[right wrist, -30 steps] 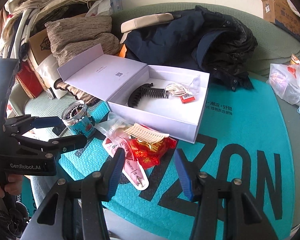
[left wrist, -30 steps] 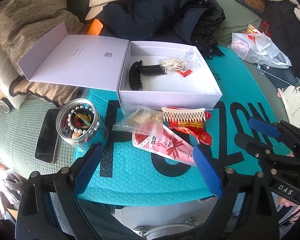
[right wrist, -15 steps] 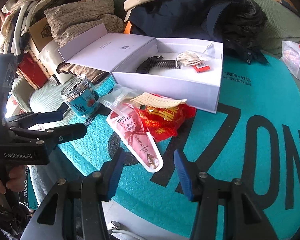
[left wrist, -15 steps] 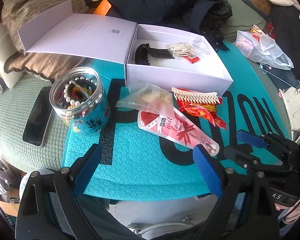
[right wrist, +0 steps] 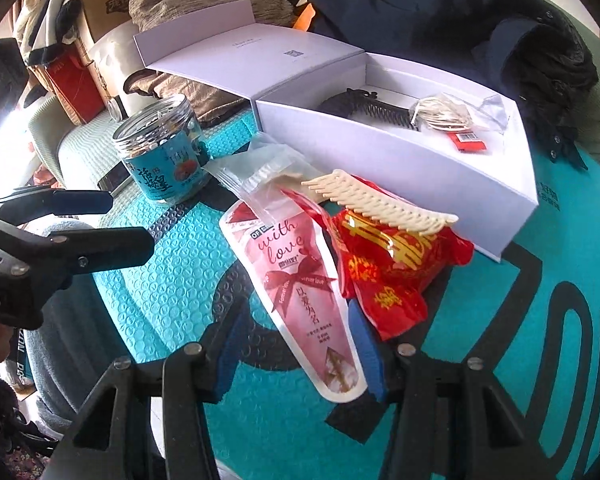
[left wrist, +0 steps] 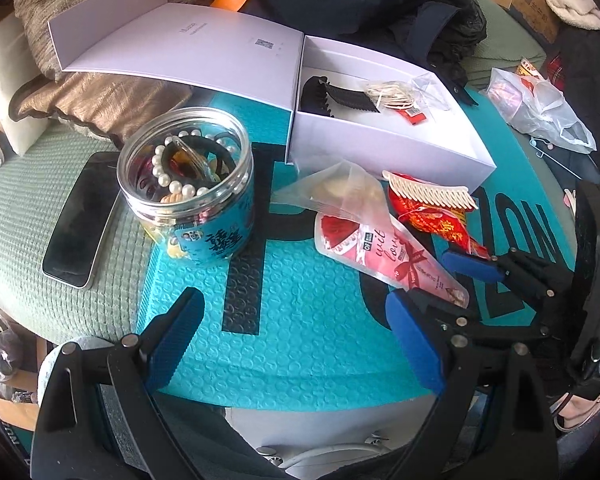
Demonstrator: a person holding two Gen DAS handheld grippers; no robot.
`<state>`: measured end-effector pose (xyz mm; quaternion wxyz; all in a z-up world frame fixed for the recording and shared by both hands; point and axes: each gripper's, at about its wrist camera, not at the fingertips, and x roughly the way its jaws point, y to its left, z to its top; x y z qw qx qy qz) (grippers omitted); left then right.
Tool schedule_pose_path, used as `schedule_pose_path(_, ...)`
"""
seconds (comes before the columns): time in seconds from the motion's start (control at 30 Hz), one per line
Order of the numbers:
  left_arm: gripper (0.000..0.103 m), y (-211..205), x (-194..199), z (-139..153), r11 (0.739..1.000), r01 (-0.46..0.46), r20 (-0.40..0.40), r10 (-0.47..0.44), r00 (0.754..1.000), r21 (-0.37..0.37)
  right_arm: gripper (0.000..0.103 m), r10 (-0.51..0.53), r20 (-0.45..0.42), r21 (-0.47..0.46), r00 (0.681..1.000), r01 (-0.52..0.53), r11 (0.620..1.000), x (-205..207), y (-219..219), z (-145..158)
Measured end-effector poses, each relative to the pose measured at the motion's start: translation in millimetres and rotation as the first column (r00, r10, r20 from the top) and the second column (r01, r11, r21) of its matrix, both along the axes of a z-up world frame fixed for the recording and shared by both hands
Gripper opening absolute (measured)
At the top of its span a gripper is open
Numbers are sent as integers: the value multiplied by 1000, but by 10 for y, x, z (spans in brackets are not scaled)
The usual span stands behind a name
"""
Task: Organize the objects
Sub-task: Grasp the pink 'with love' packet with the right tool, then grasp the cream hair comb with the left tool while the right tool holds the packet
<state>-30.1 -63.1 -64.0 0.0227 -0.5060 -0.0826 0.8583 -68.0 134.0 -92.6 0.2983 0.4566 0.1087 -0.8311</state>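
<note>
The right gripper (right wrist: 296,354), jaws spread, has closed in to straddle the pink pouch (right wrist: 300,280) at the teal mat's (right wrist: 172,276) near edge (likely its next pick), while the left gripper (left wrist: 296,340) hangs released, nothing grasped.

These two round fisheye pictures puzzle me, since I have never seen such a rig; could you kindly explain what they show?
No robot is involved: a person holds a hand-held two-finger gripper in each hand, and each carries a camera looking along its blue-padded fingers. One picture is the left gripper's view, the other the right gripper's.

On the teal bubble-textured mat lie an open white cardboard box, a clear plastic jar of beads and hair ties, a pink "with love" pouch, a red foil packet with a cream plastic comb on top, and a clear zip bag. A black phone lies beside the mat.

Nothing is held: both grippers are open, the right one straddling the pouch's tip.
</note>
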Motion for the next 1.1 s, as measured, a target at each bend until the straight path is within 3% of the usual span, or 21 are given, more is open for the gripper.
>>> schedule_pose_path(0.1,92,-25,-36,2,1000,1,-2,-1,1000,-1,62,20,-6,19,1000,-19,1000,-58,-101,-38)
schedule_pose_path(0.3,92,-57,-95,-5,1000,-3,3,3,1000,-3,63,46,-50,92,998,-41,995,-97,-273,-106)
schedule_pose_path(0.5,92,9,-107,-3,1000,16,1,-16,1000,4,31,34,-26,54,999,-32,998,-43,-193,-66)
schedule_pose_path(0.67,92,147,-113,36,999,48,-13,-48,999,22,28,29,5,60,1000,-29,998,99,-13,-32)
schedule_pose_path(0.9,92,411,-144,101,993,103,-22,-102,995,53,28,-105,42,65,994,102,993,254,501,8)
schedule_pose_path(1.1,92,676,-263,155,984,157,-34,-155,987,80,28,-244,53,71,968,240,968,274,986,32)
